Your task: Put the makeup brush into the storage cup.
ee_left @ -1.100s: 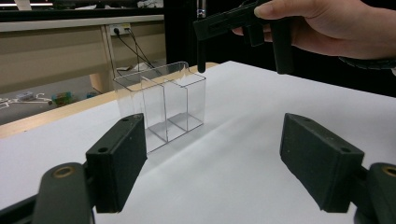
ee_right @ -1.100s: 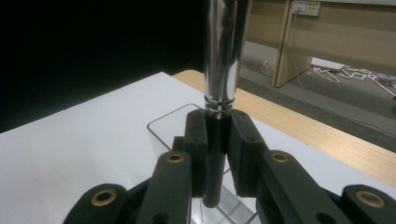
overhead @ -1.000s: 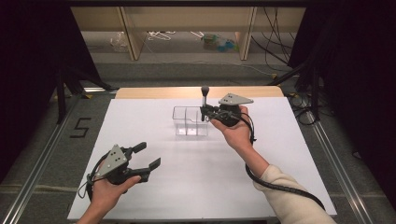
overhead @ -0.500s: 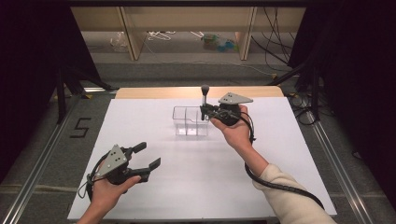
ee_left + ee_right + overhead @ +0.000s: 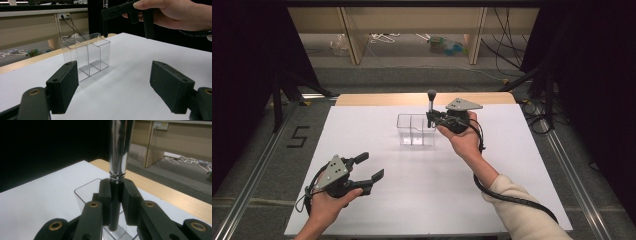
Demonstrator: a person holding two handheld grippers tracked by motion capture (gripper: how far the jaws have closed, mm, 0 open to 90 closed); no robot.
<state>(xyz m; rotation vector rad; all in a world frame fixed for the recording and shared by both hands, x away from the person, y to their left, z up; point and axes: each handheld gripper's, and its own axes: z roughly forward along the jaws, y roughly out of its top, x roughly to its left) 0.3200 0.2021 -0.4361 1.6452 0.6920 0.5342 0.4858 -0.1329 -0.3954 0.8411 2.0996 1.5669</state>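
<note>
A clear plastic box (image 5: 414, 131) with an inner divider stands on the white table (image 5: 362, 130) toward the back middle; it is also in the left gripper view (image 5: 86, 57). My right gripper (image 5: 430, 119) hovers at its right end, shut on a slim upright rod (image 5: 431, 102). The rod has a chrome shaft (image 5: 119, 152) and a black lower end that hangs at the box's rim (image 5: 85, 192); whether it dips inside I cannot tell. My left gripper (image 5: 370, 166) rests low at the front left, open with nothing between its fingers (image 5: 62, 87).
The right gripper's cable (image 5: 512, 197) loops over the table's front right. A wooden strip (image 5: 377, 99) edges the far side. Beyond it are shelves and floor clutter (image 5: 444, 44). Metal rails (image 5: 252, 185) run beside the table.
</note>
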